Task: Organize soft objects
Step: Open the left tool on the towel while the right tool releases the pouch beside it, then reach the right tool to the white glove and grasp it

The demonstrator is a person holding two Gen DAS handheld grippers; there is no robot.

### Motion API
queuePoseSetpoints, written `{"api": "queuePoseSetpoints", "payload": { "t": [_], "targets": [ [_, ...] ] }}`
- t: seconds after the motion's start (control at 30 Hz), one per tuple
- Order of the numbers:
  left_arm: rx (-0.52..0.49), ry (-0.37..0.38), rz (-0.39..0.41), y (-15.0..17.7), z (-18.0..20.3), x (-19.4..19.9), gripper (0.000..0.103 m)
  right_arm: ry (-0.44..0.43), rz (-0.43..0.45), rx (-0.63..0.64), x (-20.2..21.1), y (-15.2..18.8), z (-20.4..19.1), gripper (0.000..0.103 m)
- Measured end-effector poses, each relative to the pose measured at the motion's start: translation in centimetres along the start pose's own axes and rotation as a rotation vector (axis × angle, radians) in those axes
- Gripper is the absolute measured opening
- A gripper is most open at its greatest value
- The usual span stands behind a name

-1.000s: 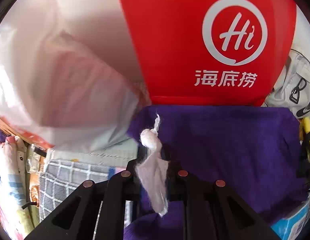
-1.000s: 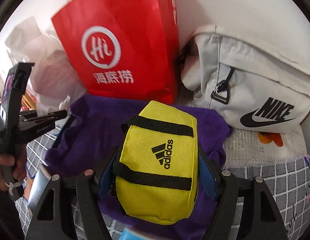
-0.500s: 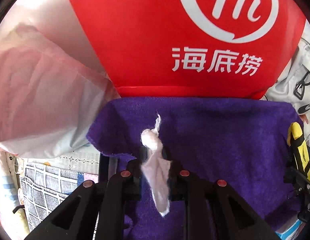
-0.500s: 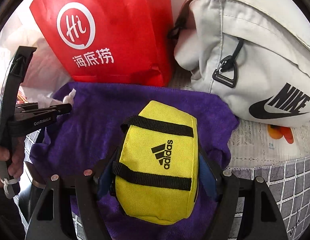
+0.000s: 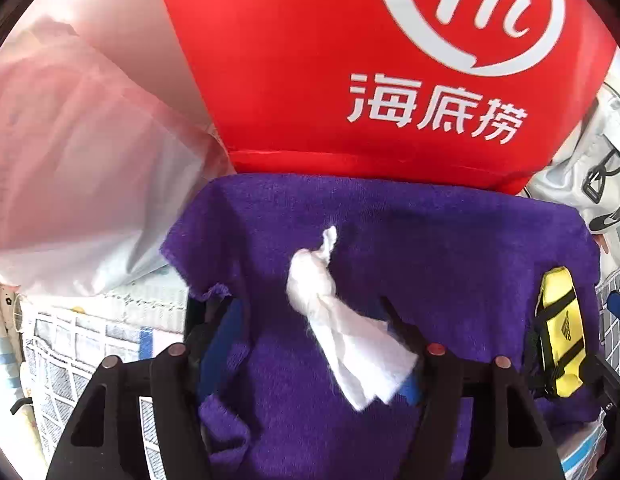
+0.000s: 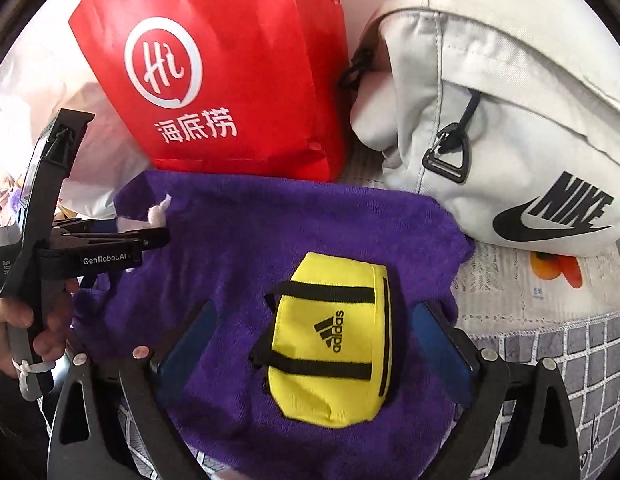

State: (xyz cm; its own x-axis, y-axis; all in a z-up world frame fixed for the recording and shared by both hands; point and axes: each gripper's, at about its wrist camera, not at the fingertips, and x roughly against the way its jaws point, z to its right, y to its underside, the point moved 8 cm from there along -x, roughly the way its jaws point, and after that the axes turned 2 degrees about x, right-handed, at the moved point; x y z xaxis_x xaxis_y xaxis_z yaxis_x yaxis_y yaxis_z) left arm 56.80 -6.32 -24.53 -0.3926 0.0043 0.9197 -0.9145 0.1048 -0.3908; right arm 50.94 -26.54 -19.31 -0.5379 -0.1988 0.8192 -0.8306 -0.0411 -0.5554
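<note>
A red bag (image 6: 230, 72) stands upright at the back, printed in white with a round "Hi" speech-bubble logo and the characters 海底捞 beneath it. Just to its right leans a pale grey bag (image 6: 490, 92) bearing a black "NIKE" wordmark over a swoosh, with a black triangular buckle hanging from a cord on its front. In front of both lies a purple towel (image 6: 270, 232), its far edge touching the base of the red bag.

On the towel rests a small yellow pouch (image 6: 330, 340) with two black straps, a black three-stripe emblem and the word "adidas" printed sideways. The right gripper (image 6: 310, 344) stands open around it: the blue-padded fingers (image 6: 190, 340) sit on either side of the pouch with a clear gap, not touching it.

The left gripper (image 5: 310, 344) is also spread wide, its fingers apart over the towel. A crumpled white tissue (image 5: 338, 320) with a twisted tip lies between them; its lower corner overlaps the right-hand finger, and whether it is still stuck there cannot be told. In the right wrist view the left gripper's side reads "GenRobot.AI", with a hand (image 6: 26, 328) around its handle.

A translucent plastic bag (image 5: 78, 168) sits to the left of the red bag. A grid-patterned cloth (image 6: 550, 360) covers the surface beneath.
</note>
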Motion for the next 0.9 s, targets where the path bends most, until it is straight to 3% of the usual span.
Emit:
{"api": "queuePoseSetpoints", "payload": {
  "t": [0.23,0.47,0.73,0.9],
  "targets": [
    [0.016,-0.102,0.013,1.3,-0.8,3.6,0.07,0.052,0.052,0.009,3.7,0.7,-1.3,0.098],
    [0.004,-0.105,0.084,4.2,-1.8,9.4,0.07,0.082,0.104,0.019,9.3,3.3,-3.3,0.099],
    [0.002,-0.1,0.168,11.8,-3.8,16.5,0.07,0.032,0.159,0.018,15.7,9.0,-7.1,0.102],
    [0.029,-0.061,0.137,17.1,-5.1,18.8,0.07,-0.004,0.163,0.013,17.7,13.3,-9.4,0.102]
  ]
}}
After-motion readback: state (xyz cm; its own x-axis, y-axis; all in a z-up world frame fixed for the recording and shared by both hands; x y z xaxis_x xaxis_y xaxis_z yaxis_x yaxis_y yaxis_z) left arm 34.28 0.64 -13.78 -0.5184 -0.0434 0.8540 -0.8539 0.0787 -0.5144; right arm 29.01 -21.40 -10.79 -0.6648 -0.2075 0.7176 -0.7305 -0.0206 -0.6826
